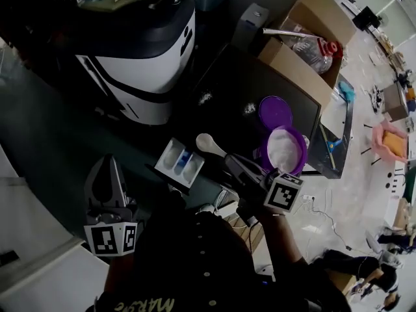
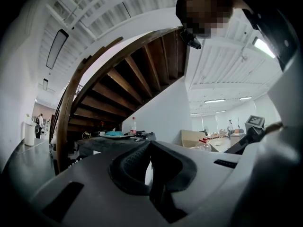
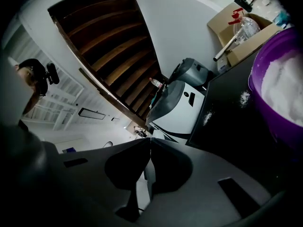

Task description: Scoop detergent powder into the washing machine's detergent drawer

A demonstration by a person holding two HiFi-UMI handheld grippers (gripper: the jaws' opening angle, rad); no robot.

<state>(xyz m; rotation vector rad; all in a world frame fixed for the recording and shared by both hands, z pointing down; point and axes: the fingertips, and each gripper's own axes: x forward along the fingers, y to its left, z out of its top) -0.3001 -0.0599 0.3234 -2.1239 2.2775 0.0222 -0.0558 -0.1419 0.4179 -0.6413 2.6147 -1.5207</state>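
Overhanging staircase (image 2: 123,79), black table (image 1: 240,83), scattered powder (image 1: 205,97)

Almost no readable writing is showing. Pale yellow lettering (image 1: 142,303) is running along the bottom edge of the person's dark shirt (image 1: 195,265), upside down and cut off, too partial to read. Black-and-white square markers are showing on the cube (image 1: 112,238) of the left gripper (image 1: 109,168) and the cube (image 1: 283,194) of the right gripper (image 1: 229,162), carrying patterns only, no words or numbers.
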